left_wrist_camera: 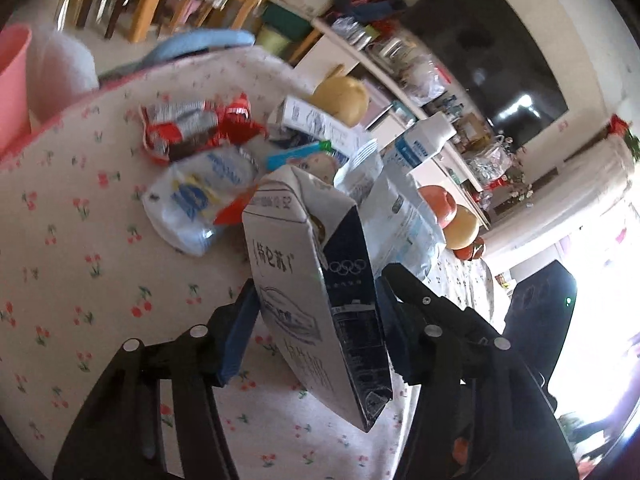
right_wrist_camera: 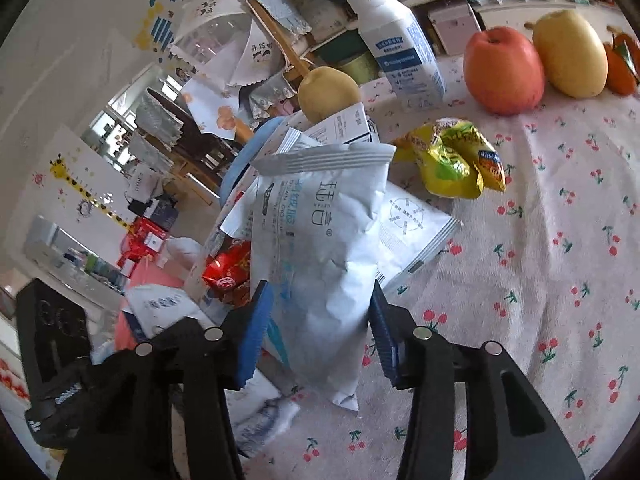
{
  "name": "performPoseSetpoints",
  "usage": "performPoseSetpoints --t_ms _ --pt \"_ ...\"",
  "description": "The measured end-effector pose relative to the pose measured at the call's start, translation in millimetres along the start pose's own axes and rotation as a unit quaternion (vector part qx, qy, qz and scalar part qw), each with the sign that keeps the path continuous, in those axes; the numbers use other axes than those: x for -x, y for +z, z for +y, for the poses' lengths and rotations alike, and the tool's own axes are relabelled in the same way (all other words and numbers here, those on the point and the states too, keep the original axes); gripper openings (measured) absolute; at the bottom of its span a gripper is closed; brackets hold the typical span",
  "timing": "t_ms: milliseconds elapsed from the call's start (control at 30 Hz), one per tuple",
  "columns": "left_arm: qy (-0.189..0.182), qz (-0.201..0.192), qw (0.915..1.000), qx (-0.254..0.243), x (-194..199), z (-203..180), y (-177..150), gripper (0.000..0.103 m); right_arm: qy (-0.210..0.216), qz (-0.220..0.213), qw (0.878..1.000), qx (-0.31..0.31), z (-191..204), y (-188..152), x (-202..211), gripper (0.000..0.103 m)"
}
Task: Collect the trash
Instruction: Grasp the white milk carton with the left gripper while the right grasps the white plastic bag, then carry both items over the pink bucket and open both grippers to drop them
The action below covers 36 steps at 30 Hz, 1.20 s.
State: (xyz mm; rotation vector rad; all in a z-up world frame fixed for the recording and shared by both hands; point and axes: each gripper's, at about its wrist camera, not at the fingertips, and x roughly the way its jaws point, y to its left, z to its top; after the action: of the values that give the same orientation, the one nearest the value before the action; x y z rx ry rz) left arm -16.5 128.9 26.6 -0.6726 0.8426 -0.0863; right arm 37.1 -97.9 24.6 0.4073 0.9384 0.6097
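1. Left gripper (left_wrist_camera: 316,316) is clamped on a crushed milk carton (left_wrist_camera: 316,280), blue pads pressing its white and navy sides, the opened top pointing away from the camera and the carton held tilted above the cherry-print tablecloth (left_wrist_camera: 80,240).
2. Right gripper (right_wrist_camera: 320,320) is clenched on a crinkled white pouch (right_wrist_camera: 324,240), its sealed ribbed edge up top, the bottom corner hanging just over the cloth.
3. Out from the left claw: just past the carton lies a clear plastic bag with blue print (left_wrist_camera: 192,204), and beyond that a red and silver wrapper (left_wrist_camera: 192,128), both flat on the table.
4. Further back in that view, a small white box (left_wrist_camera: 316,120) lies on its side with a yellowish fruit (left_wrist_camera: 340,98) behind it at the table's far edge.
5. Out from the right claw: a flat white sachet (right_wrist_camera: 416,224) lies behind the pouch, touching it in the picture; a yellow snack wrapper (right_wrist_camera: 452,160) sits crumpled just beyond.
6. A white and blue bottle (right_wrist_camera: 400,44) stands upright at the back of the table.
7. To its right, a red apple (right_wrist_camera: 504,70) and a yellow pear (right_wrist_camera: 570,54) sit side by side, touching.
8. A pink bin (left_wrist_camera: 14,80) shows at the left view's far left edge, off the table.
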Motion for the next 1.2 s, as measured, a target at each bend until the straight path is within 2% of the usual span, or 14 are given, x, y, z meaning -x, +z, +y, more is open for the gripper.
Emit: performPoseSetpoints --t_ms 67,200,433,533,567,600,700,1200 --pt "-0.012 0.002 0.9999 -0.005 0.6 2.8 0.3 0.059 -0.011 -0.001 1.0 0.011 3.2 -0.2 -1.1 0.049" --pt "-0.019 -0.009 0.9992 -0.035 5.6 3.7 2.3 0.059 -0.04 -0.01 0.999 0.034 9.5 -1.6 -0.1 0.04" --pt "-0.03 -0.01 0.9987 -0.041 10.7 14.9 11.8 0.059 -0.06 -0.034 0.996 0.061 20.0 -5.0 9.6 0.027" --pt "-0.038 -0.011 0.9986 -0.035 16.0 22.2 17.0 0.054 -0.073 -0.045 0.993 0.086 31.8 -11.3 14.6 0.025" --pt "-0.039 -0.012 0.9986 -0.033 18.2 25.7 18.8 0.049 -0.075 -0.048 0.992 0.091 33.6 -12.8 15.5 0.025" --pt "-0.041 -0.013 0.9986 -0.031 19.9 29.3 20.2 0.034 -0.08 -0.053 0.991 0.098 38.0 -15.3 16.6 0.024" --pt "-0.05 -0.008 0.9985 -0.02 20.9 38.0 23.5 0.029 -0.089 -0.062 0.988 0.113 46.2 -19.9 18.1 0.022" --pt "-0.06 -0.021 0.9976 -0.027 36.7 46.2 28.4 0.028 -0.124 -0.116 0.977 0.131 72.3 -32.6 47.8 0.017"
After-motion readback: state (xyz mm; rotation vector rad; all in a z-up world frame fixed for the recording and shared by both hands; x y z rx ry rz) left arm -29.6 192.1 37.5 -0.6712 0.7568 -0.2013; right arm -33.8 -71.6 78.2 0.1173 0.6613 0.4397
